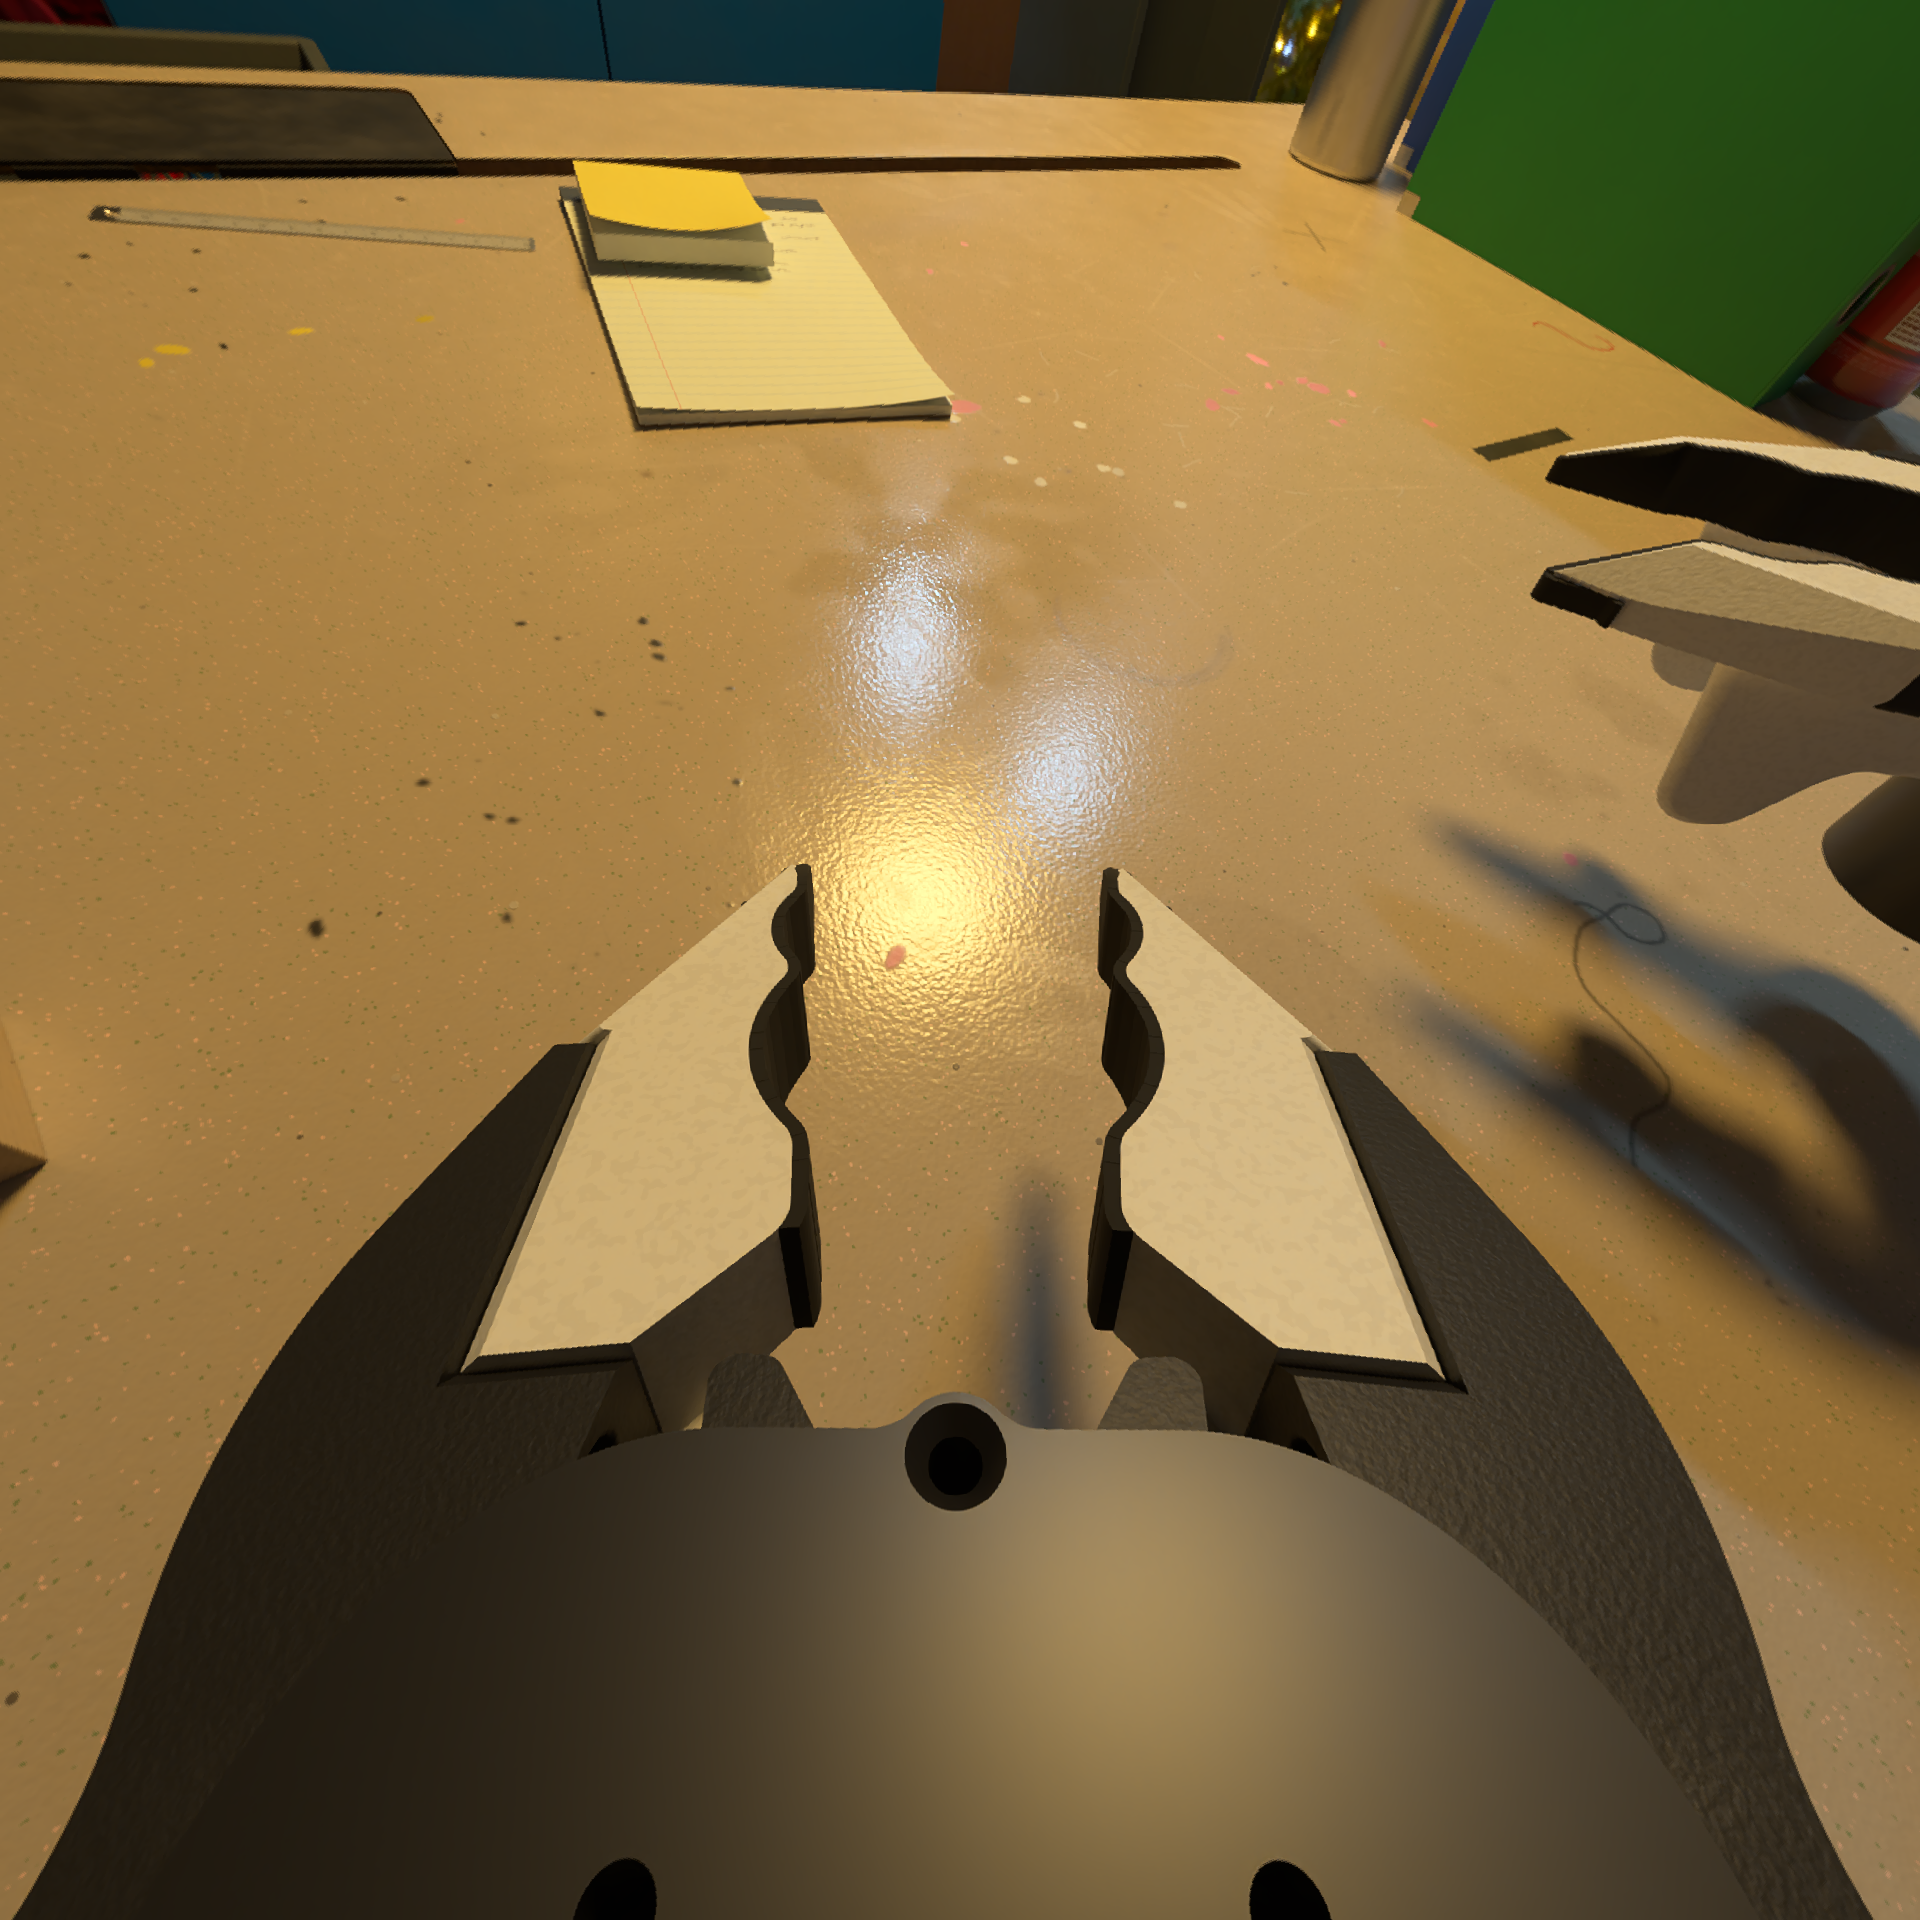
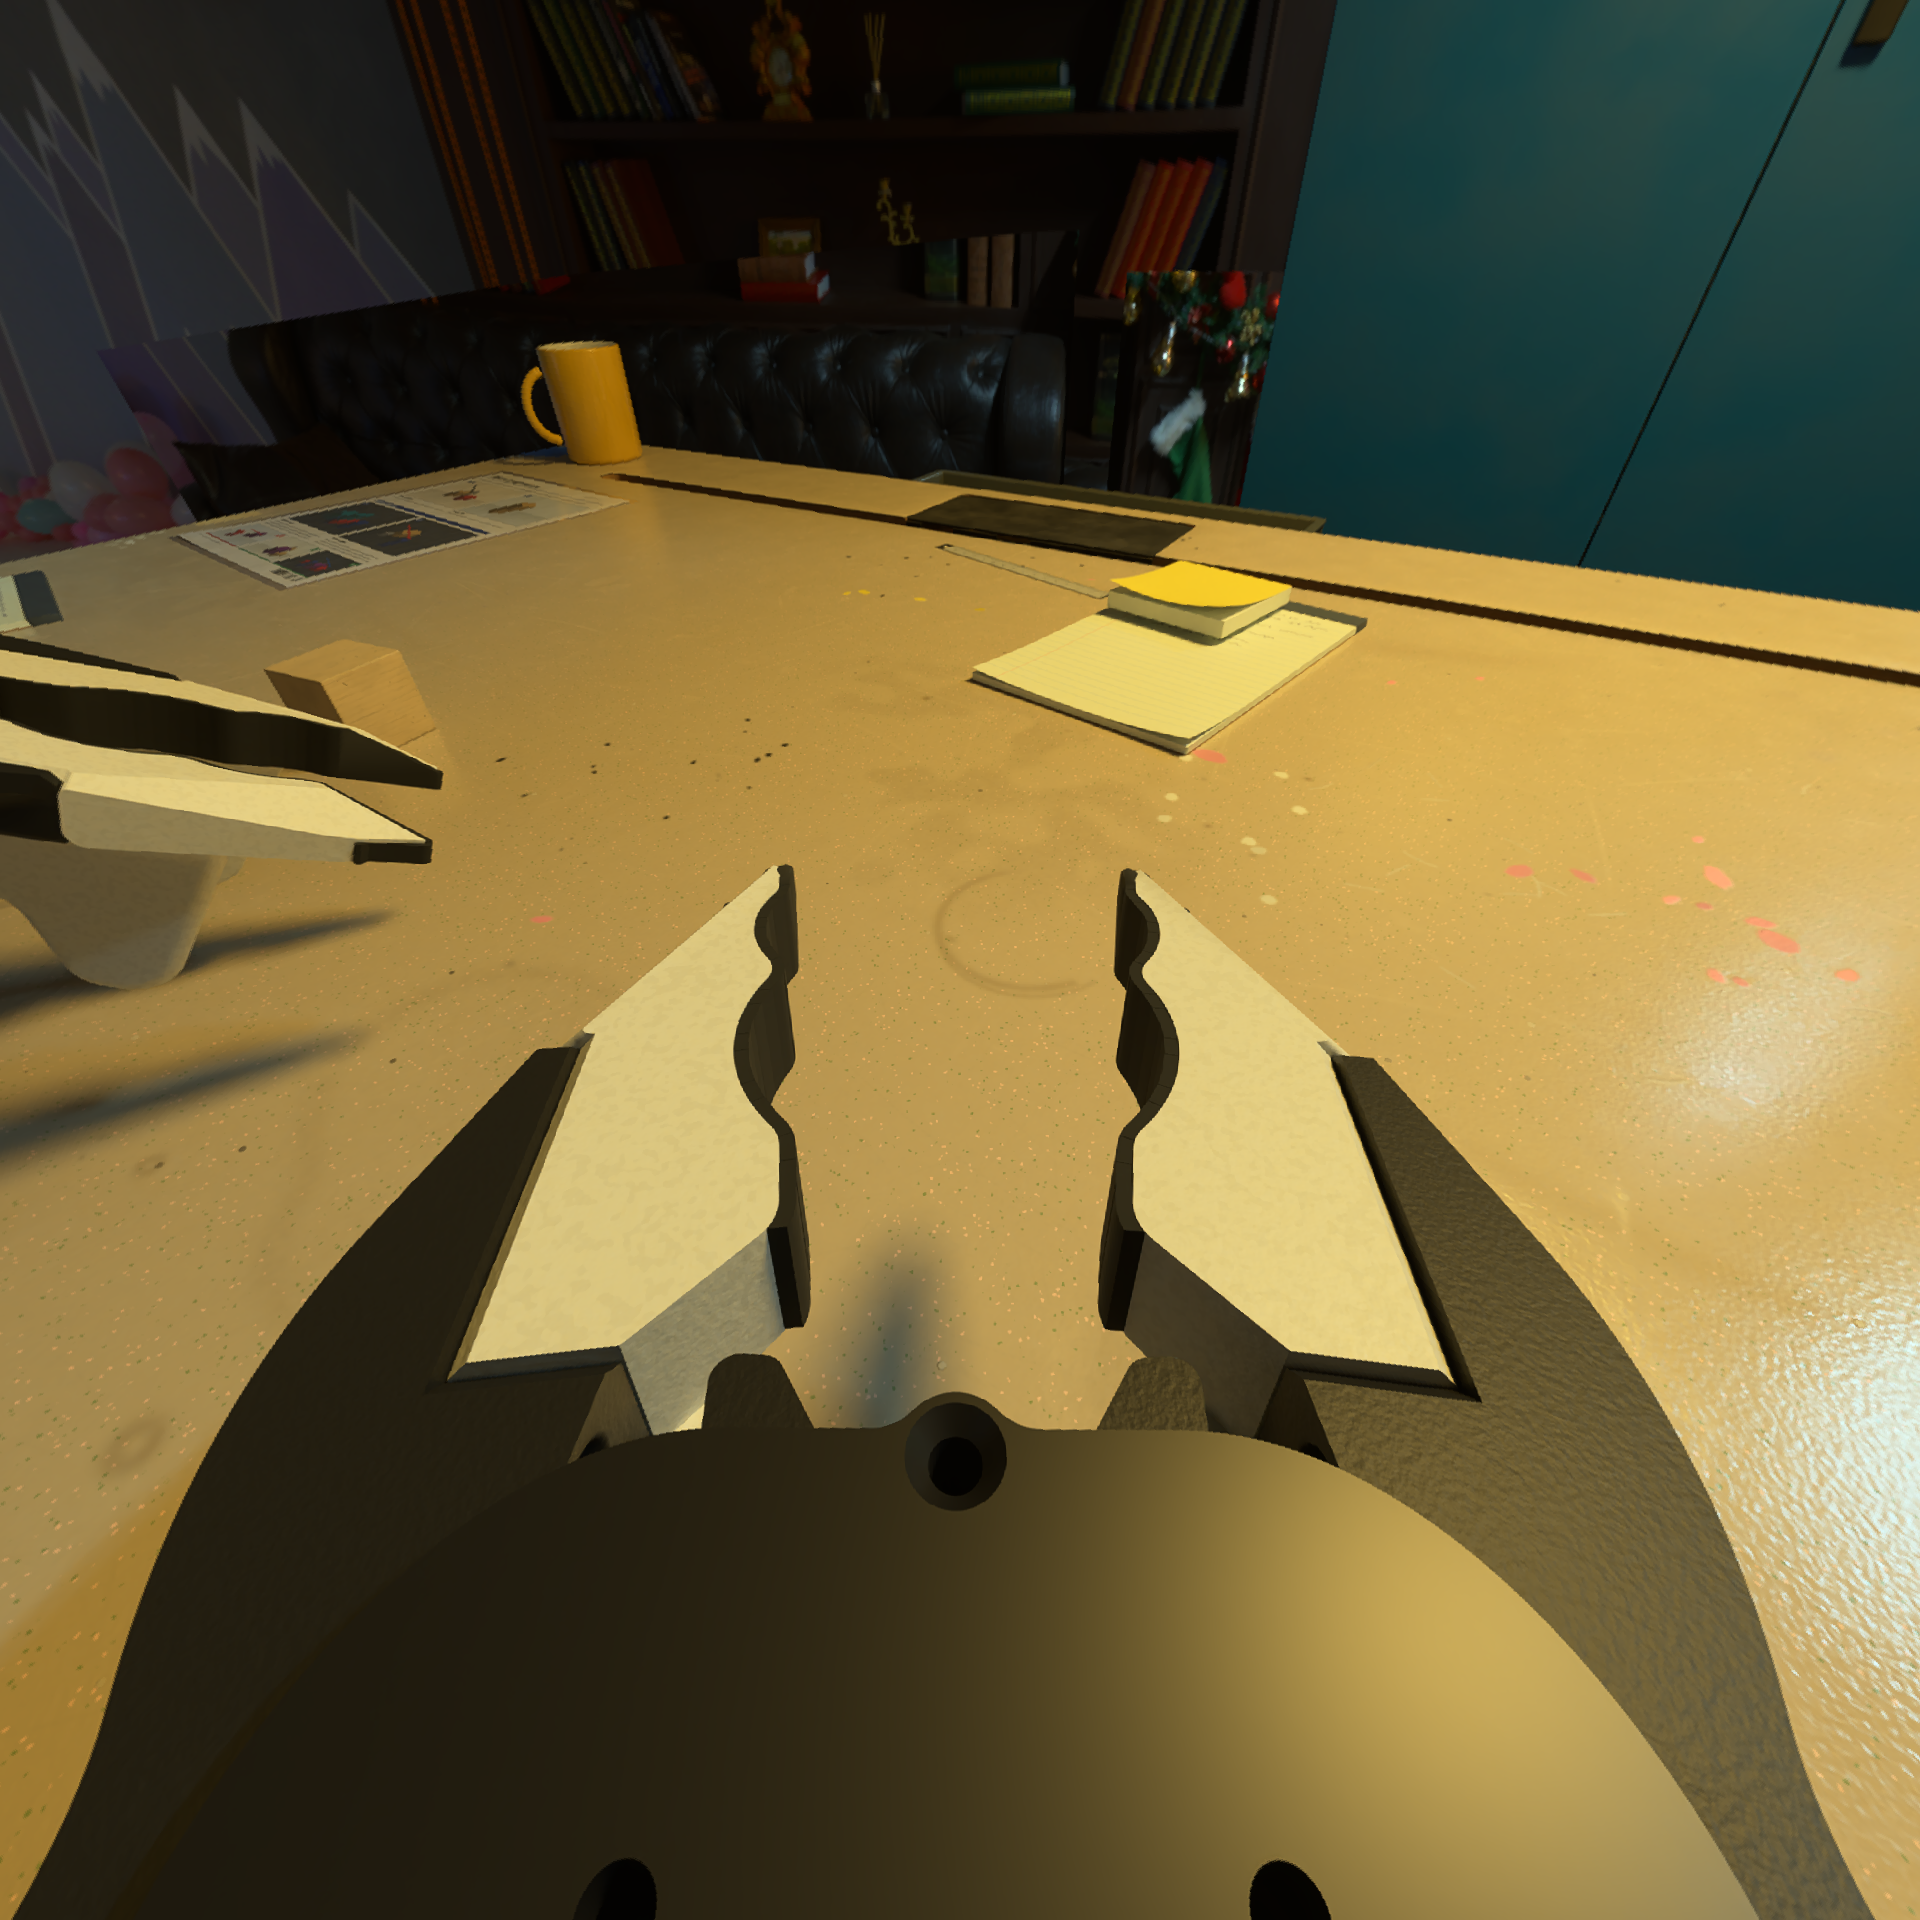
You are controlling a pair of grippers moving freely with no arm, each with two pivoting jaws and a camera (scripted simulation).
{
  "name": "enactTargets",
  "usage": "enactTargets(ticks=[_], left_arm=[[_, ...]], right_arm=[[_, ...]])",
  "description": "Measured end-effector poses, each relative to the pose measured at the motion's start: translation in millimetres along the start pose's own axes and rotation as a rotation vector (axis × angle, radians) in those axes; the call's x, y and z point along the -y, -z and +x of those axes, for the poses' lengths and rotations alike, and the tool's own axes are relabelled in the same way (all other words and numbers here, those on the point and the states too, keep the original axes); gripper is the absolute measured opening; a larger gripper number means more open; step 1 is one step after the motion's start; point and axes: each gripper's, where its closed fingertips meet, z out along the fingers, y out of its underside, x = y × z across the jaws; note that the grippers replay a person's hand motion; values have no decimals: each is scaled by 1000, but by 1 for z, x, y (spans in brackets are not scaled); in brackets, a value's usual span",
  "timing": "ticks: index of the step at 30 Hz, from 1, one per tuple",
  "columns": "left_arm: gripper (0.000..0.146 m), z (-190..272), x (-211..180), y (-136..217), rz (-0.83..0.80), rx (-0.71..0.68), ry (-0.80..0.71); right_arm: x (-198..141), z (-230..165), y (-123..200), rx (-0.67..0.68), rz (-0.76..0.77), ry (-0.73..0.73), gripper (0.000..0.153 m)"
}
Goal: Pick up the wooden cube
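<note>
At the left edge of the left wrist view, the wooden cube (image 1: 16, 1117) is cut off, only a corner showing. Bare table (image 1: 416, 727) lies ahead up to the notepad (image 1: 769, 322). The left gripper (image 1: 954, 883) is parted with nothing between its fingers.

Right wrist view: the wooden cube (image 2: 351, 686) sits far left, partly hidden behind the left gripper (image 2: 431, 816). The right gripper (image 2: 954, 883) stands parted and empty over open table (image 2: 1455, 1039).
</note>
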Motion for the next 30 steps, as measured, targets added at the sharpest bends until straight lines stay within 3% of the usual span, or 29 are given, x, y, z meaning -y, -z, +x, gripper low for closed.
enactTargets(ticks=[10, 15, 20, 26, 30], left_arm=[[56, 21, 8, 9, -20, -70, -40], [55, -9, 65, 79, -19, -59, -238], [55, -78, 73, 126, -328, -132, -534], [51, -155, 50, 99, -653, -142, -799], [54, -179, 16, 76, -875, -264, -820]], right_arm=[[-1, -4, 3, -5, -1, 40, 62], [-1, -5, 3, 0, 1, 38, 61], [-3, -9, 1, 20, -20, 57, 61], [-4, -10, 0, 27, -28, 57, 61], [-5, -10, -1, 37, -37, 43, 61]])
